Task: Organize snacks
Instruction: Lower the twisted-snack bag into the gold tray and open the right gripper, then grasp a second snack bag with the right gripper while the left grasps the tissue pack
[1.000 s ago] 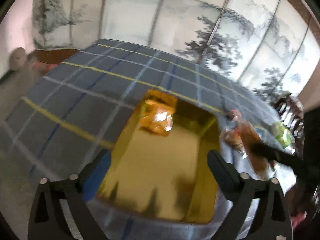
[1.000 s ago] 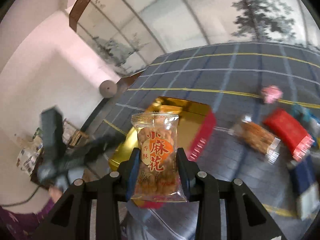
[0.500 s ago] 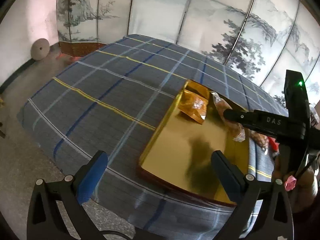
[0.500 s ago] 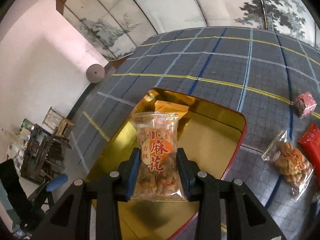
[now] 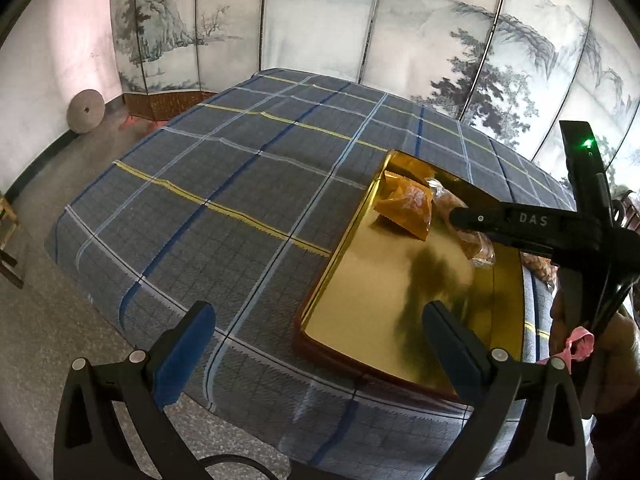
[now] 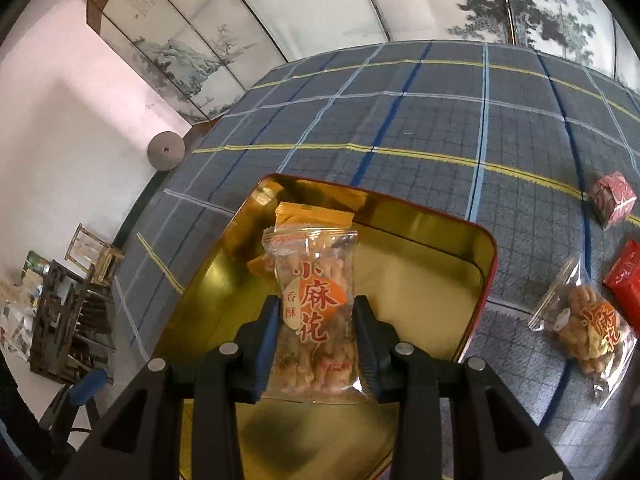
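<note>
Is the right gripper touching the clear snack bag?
Touching. In the right wrist view, the right gripper has both fingers pressed against the sides of the clear snack bag, above the gold tray.

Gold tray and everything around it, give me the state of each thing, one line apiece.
Gold tray: holds one packet.
Orange packet: lying in tray's far corner.
Clear twist-snack bag: clamped upright over the tray.
Right gripper: shut on that bag.
Left gripper: open, holding nothing.
Second twist-snack bag: flat on tablecloth.

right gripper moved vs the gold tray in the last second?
Yes. The right gripper, shut on the clear snack bag, has advanced over the gold tray toward the orange packet at its far end.
</note>
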Action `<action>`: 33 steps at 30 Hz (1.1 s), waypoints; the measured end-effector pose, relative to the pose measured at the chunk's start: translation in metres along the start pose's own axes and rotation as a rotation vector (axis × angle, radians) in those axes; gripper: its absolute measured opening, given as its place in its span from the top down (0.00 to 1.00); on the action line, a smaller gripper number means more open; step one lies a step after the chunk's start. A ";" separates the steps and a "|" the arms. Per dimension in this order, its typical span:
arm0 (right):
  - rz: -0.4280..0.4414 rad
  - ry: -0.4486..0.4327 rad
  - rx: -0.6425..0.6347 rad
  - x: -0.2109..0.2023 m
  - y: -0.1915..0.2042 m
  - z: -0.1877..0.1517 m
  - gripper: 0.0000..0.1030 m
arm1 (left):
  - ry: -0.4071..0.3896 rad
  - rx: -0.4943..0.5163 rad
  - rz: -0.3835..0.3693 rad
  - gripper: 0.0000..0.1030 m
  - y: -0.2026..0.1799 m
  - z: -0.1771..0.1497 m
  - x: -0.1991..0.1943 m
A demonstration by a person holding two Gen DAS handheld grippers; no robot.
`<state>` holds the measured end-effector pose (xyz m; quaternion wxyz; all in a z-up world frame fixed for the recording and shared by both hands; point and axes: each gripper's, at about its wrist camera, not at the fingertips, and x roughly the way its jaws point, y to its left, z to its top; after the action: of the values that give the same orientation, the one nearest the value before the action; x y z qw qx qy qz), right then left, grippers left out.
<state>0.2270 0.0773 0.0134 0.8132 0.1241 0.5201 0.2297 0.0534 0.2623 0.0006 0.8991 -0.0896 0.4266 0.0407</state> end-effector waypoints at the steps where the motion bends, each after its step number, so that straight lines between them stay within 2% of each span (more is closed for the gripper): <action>1: -0.008 0.000 -0.007 0.003 0.003 0.002 0.63 | 0.000 0.001 0.002 0.01 0.000 0.000 0.000; 11: -0.014 -0.033 -0.026 -0.002 0.004 -0.003 0.57 | 0.023 0.007 -0.022 0.01 -0.006 -0.004 0.003; 15: 0.004 -0.065 -0.038 -0.022 -0.004 -0.014 0.56 | 0.027 0.018 -0.066 0.01 -0.015 -0.005 -0.004; 18: 0.026 -0.109 -0.084 -0.053 -0.024 -0.028 0.53 | 0.015 0.036 -0.113 0.01 -0.022 -0.006 -0.011; 19: 0.024 -0.117 -0.113 -0.065 -0.033 -0.031 0.46 | 0.011 0.043 -0.131 0.01 -0.024 -0.006 -0.014; 21: -0.018 -0.087 -0.188 -0.077 -0.049 -0.035 0.44 | 0.003 0.056 -0.155 0.01 -0.032 -0.007 -0.018; 23: -0.003 -0.074 -0.197 -0.097 -0.074 -0.032 0.44 | 0.000 0.066 -0.175 0.01 -0.039 -0.008 -0.019; 24: 0.015 -0.042 -0.198 -0.105 -0.089 -0.028 0.43 | 0.004 0.067 -0.182 0.01 -0.042 -0.008 -0.018; 25: -0.001 -0.014 -0.220 -0.106 -0.095 -0.025 0.43 | 0.013 0.069 -0.190 0.01 -0.046 -0.008 -0.016; 27: -0.084 0.025 -0.297 -0.104 -0.105 -0.023 0.43 | 0.040 0.078 -0.201 0.01 -0.055 -0.009 -0.011; 30: -0.114 0.085 -0.382 -0.093 -0.108 -0.016 0.43 | 0.070 0.115 -0.200 0.01 -0.065 -0.010 -0.005; 33: -0.187 0.124 -0.496 -0.075 -0.105 -0.011 0.43 | 0.081 0.146 -0.185 0.01 -0.072 -0.011 -0.003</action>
<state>0.2165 -0.0513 0.0220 0.8030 -0.1419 0.5060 0.2812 0.0542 0.1892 0.0052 0.8852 -0.0642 0.4543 -0.0771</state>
